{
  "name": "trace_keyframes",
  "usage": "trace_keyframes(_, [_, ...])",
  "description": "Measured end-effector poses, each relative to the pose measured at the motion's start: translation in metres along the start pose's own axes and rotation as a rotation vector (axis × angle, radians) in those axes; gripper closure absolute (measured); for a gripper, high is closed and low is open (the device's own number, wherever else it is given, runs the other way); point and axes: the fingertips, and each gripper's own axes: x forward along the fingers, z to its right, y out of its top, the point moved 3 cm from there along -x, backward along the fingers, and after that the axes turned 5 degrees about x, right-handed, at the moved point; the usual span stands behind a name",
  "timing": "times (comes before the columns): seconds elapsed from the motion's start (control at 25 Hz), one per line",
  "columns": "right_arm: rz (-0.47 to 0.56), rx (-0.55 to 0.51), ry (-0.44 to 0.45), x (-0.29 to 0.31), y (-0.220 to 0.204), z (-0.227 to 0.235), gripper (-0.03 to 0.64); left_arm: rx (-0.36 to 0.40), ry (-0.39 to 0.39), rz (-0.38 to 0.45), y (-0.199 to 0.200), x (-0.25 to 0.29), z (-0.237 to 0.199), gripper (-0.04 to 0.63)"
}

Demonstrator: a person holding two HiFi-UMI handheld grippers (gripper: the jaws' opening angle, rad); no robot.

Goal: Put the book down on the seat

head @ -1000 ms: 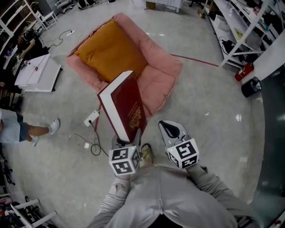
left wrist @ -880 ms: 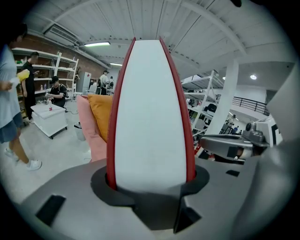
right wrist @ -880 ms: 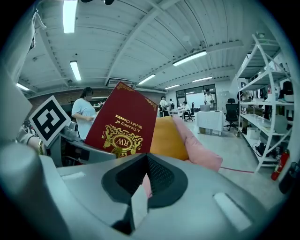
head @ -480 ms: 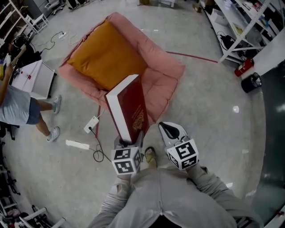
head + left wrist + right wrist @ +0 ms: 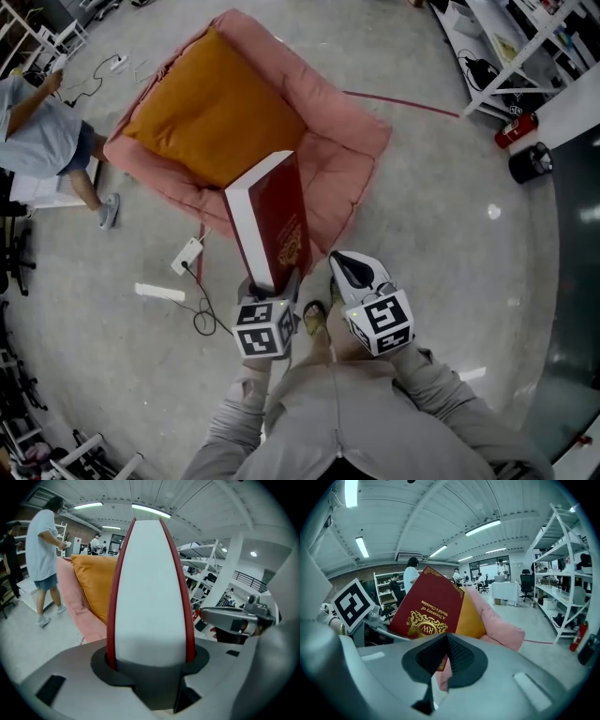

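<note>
A thick red book (image 5: 274,217) with a white page block stands on end, clamped at its lower edge by my left gripper (image 5: 275,285), which is shut on it. The left gripper view shows the pages (image 5: 150,597) rising between red covers out of the gripper (image 5: 150,665). The seat (image 5: 323,155), a pink floor chair with an orange cushion (image 5: 206,112), lies just beyond the book. My right gripper (image 5: 343,267) hangs beside the book, shut and holding nothing. In the right gripper view its tips (image 5: 445,663) are closed in front of the gilt cover (image 5: 429,606) and the pink seat (image 5: 499,623).
A person (image 5: 47,127) stands left of the seat. A power strip (image 5: 187,254) with a black cable and a white bar (image 5: 159,292) lie on the concrete floor. White shelving (image 5: 506,52), a red extinguisher (image 5: 517,129) and a black bin (image 5: 532,161) are at the right.
The seat has drawn nearer, and the book now overlaps its front edge. The person at left has walked up beside the seat. Both grippers keep their hold.
</note>
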Motion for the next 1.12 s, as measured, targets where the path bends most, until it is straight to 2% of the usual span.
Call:
trace_keyframes(0.4, [-0.038, -0.005, 0.039, 0.046, 0.005, 0.037, 0.617, -0.013, 0.024, -0.091, 0.003, 0.052, -0.015, 0.354])
trace_keyframes(0.92, [-0.121, 0.049, 0.064, 0.107, -0.001, 0.103, 0.617, -0.058, 0.040, -0.195, 0.015, 0.156, -0.027, 0.354])
trace_keyframes(1.12, [-0.153, 0.070, 0.077, 0.136, -0.011, 0.122, 0.617, -0.076, 0.045, -0.233, 0.008, 0.200, -0.032, 0.354])
